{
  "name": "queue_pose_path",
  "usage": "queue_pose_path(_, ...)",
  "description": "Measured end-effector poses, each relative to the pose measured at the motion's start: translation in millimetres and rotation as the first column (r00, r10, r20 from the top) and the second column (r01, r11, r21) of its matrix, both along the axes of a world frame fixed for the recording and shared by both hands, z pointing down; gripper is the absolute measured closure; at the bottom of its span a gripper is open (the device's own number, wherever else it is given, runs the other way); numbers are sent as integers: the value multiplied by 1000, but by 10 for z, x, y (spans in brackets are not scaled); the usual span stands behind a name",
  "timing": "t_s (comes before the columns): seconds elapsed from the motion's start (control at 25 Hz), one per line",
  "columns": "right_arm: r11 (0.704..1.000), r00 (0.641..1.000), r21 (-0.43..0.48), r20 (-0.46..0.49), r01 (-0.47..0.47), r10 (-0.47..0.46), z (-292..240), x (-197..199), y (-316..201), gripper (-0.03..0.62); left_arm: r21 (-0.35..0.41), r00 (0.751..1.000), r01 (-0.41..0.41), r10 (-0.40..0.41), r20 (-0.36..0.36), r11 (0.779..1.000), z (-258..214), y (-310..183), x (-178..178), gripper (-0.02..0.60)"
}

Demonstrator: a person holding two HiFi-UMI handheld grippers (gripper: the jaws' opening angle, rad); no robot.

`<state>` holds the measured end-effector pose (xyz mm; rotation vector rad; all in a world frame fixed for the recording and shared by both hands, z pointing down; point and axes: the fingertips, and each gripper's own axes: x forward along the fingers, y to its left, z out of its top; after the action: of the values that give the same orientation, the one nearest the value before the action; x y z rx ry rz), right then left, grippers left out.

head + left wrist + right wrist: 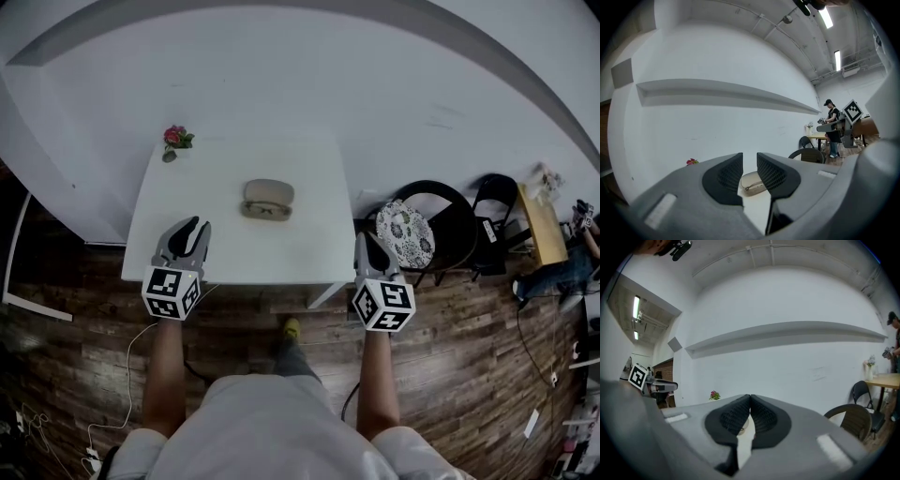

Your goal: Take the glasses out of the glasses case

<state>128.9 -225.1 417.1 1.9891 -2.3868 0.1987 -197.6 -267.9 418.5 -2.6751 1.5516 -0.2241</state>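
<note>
**Operator:** My left gripper (191, 225) has its jaws slightly apart with nothing between them. My right gripper (367, 242) is closed on nothing. Both hang on my side of the glasses case (268, 199), well apart from it.

**Supervisor:** And the glasses?

**Operator:** The glasses (267, 211) look to be lying in the case, its lid up. I judge the reach not yet begun. Next I spread the right jaws and move in.
</note>
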Motion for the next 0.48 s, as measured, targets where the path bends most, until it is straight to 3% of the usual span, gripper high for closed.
queue_pose_path(0.48,998,998,-41,35,51,-50,179,343,-1191,591,-61,999,41,-39,29,997,197,-998,342,480)
